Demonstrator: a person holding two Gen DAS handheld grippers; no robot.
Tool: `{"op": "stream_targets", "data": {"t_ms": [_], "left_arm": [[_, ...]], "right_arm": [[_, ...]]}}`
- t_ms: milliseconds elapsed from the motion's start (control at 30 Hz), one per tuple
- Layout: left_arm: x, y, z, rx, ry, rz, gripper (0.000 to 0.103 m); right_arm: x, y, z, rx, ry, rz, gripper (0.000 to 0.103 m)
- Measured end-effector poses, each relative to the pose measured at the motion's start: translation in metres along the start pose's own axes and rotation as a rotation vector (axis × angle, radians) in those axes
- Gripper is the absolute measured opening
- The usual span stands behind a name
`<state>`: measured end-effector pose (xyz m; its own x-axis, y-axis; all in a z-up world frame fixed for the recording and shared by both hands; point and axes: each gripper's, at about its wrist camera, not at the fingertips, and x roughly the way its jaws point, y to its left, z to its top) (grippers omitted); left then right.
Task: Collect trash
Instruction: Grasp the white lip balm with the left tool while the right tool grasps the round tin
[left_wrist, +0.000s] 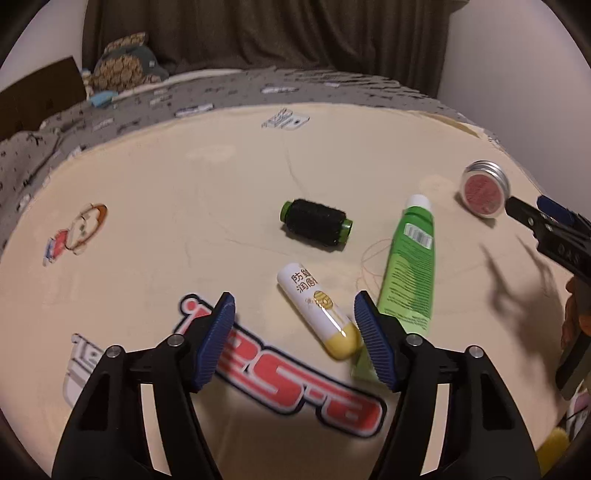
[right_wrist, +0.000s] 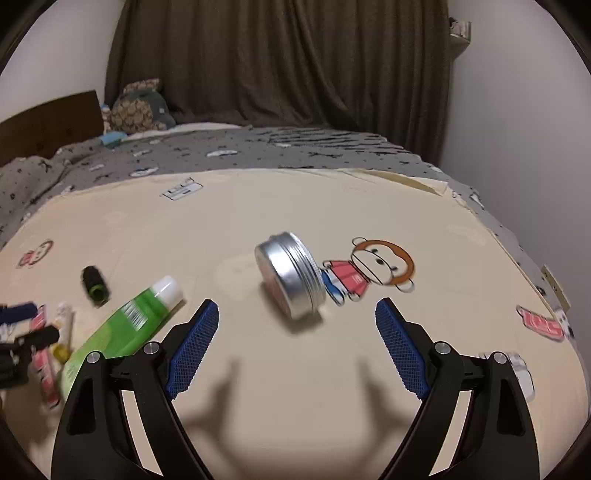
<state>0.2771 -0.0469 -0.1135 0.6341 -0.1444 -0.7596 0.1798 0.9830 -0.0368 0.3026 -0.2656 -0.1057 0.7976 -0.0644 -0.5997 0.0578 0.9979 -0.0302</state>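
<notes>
While its jaws stand apart with nothing pressed between them, the left hand-held gripper hovers over a cream printed cloth spread on a bed, a white-and-yellow lip balm stick lying just beside its right pad. A green tube rests to the right of the stick, a spool of black thread farther off, and a round metal tin tilts on its edge at the far right. The right hand-held gripper is spread wide and empty, the tin lying just beyond its fingertips.
</notes>
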Motion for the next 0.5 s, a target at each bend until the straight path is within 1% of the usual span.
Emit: {"op": "stream_targets", "data": {"t_ms": [133, 200, 267, 300, 367, 400, 433, 467, 500], "left_arm": [[0.019, 0.0, 0.002, -0.022, 0.03, -0.011, 0.061], [0.023, -0.002, 0.006, -0.017, 0.036, -0.008, 0.057], [0.026, -0.003, 0.01, -0.017, 0.04, -0.014, 0.042], [0.028, -0.004, 0.012, -0.021, 0.045, -0.019, 0.039], [0.03, -0.006, 0.015, -0.017, 0.05, -0.017, 0.03], [0.031, -0.007, 0.016, -0.01, 0.055, -0.02, 0.028], [0.031, -0.008, 0.016, -0.005, 0.056, -0.022, 0.025], [0.031, -0.009, 0.017, 0.001, 0.057, -0.024, 0.021], [0.03, -0.01, 0.017, 0.008, 0.056, -0.027, 0.019]], "right_arm": [[0.024, 0.004, 0.011, -0.022, 0.027, -0.018, 0.087], [0.038, 0.006, 0.015, -0.024, 0.053, -0.025, 0.087], [0.043, 0.009, 0.014, -0.038, 0.07, -0.03, 0.086], [0.046, 0.011, 0.013, -0.05, 0.079, -0.026, 0.084], [0.053, 0.015, 0.012, -0.072, 0.116, -0.005, 0.061], [0.055, 0.015, 0.012, -0.077, 0.132, 0.001, 0.052], [0.057, 0.015, 0.011, -0.077, 0.143, 0.005, 0.033], [0.057, 0.015, 0.012, -0.076, 0.148, 0.005, 0.031], [0.055, 0.015, 0.012, -0.075, 0.148, 0.008, 0.031]]}}
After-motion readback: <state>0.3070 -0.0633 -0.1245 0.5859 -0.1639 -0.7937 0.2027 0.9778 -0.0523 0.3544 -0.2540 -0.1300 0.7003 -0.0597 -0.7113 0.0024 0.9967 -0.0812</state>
